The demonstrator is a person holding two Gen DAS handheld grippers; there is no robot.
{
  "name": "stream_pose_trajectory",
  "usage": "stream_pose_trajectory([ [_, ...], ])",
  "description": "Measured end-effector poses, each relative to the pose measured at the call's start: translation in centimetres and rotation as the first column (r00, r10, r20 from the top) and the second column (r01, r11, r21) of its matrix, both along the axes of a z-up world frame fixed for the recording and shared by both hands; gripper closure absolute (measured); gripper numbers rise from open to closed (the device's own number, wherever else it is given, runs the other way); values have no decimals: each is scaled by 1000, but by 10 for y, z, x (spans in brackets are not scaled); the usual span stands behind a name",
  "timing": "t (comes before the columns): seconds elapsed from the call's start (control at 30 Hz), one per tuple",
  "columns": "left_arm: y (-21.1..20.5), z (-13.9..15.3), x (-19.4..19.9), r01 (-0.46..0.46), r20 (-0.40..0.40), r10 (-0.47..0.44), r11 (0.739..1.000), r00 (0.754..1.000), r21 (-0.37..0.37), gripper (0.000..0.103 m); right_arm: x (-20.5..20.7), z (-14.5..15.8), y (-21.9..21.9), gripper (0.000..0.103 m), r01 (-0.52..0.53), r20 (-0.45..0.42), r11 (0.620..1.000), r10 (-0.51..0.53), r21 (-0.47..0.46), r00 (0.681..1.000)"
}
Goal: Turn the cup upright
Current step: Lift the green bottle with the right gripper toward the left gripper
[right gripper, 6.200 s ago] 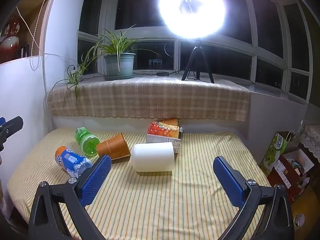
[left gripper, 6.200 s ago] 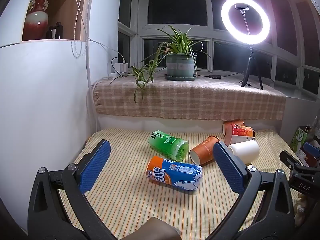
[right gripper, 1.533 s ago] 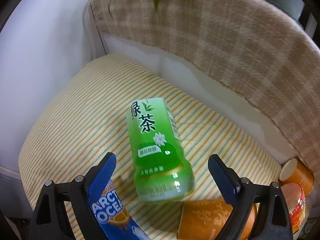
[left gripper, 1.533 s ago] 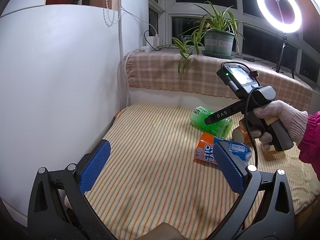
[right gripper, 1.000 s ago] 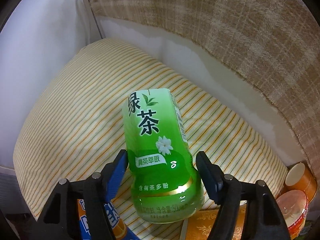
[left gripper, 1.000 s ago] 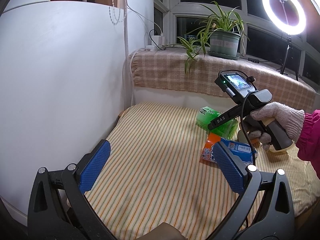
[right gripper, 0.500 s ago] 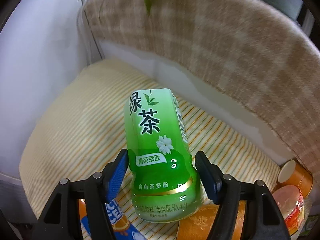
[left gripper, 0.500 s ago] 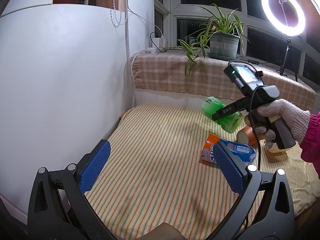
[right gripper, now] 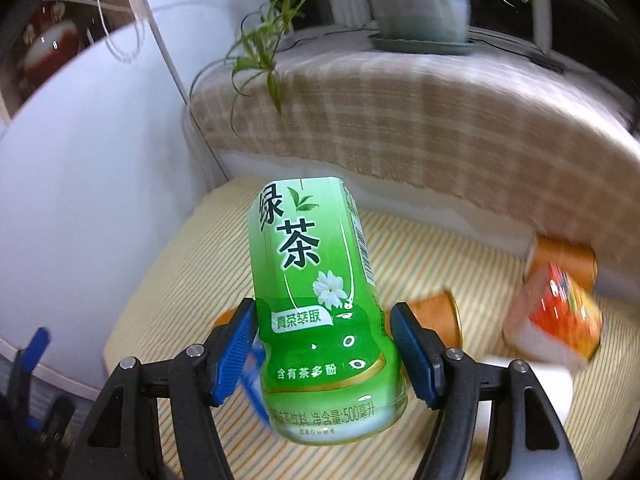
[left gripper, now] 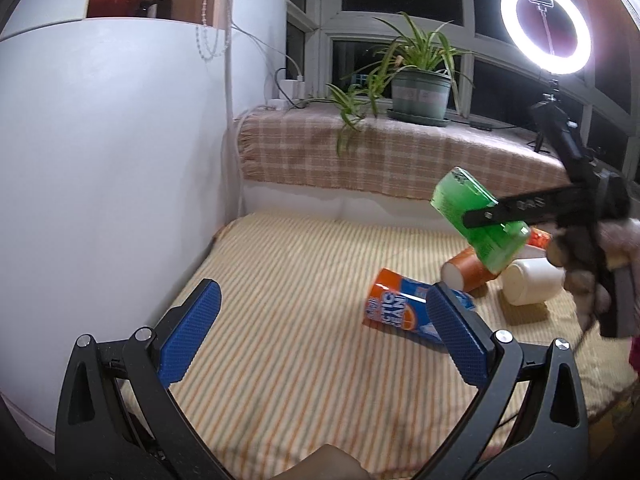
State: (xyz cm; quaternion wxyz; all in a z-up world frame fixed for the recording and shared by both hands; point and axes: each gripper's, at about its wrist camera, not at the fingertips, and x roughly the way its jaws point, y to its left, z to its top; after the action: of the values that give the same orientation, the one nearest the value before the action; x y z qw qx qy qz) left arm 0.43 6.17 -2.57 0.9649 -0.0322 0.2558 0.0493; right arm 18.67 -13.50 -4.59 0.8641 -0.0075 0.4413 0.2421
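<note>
A green tea cup (right gripper: pixel 320 304) with white lettering is held off the striped cloth, my right gripper (right gripper: pixel 324 344) shut on its lower half. In the left wrist view the same green cup (left gripper: pixel 476 220) hangs tilted above the other cups, clamped by the black right gripper (left gripper: pixel 486 216) that a gloved hand holds. My left gripper (left gripper: pixel 320 332) stands open over the near part of the striped cloth (left gripper: pixel 280 312), nothing between its blue pads.
An orange-and-blue cup (left gripper: pixel 404 312), an orange cup (left gripper: pixel 466 266) and a white cup (left gripper: pixel 532 280) lie on their sides on the cloth. A red-orange carton (right gripper: pixel 556 316) lies near the back ledge. A white wall (left gripper: pixel 100 180) bounds the left; a potted plant (left gripper: pixel 420 92) and ring light (left gripper: pixel 546 28) stand on the sill.
The right gripper has lifted the green cup higher off the cloth and tipped it more upright. The left gripper has barely moved.
</note>
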Motion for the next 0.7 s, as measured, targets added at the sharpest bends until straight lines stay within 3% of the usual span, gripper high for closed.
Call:
stream_pose_trajectory([
  [0.2, -17, -2, 3, 66, -20, -67, 997, 998, -38, 0, -52, -8, -36, 33, 67, -14, 996, -66, 64, 998],
  [0.33, -29, -4, 6, 108, -38, -110, 992, 993, -60, 0, -76, -25, -55, 33, 131, -70, 985, -124, 108, 990],
  [0.5, -50, -8, 6, 168, -50, -171, 984, 984, -54, 0, -94, -46, -75, 33, 219, -139, 964, -198, 152, 970],
  [0.7, -60, -17, 14, 206, -99, -217, 972, 971, -113, 0, -104, -75, -93, 33, 306, -230, 933, -260, 190, 938],
])
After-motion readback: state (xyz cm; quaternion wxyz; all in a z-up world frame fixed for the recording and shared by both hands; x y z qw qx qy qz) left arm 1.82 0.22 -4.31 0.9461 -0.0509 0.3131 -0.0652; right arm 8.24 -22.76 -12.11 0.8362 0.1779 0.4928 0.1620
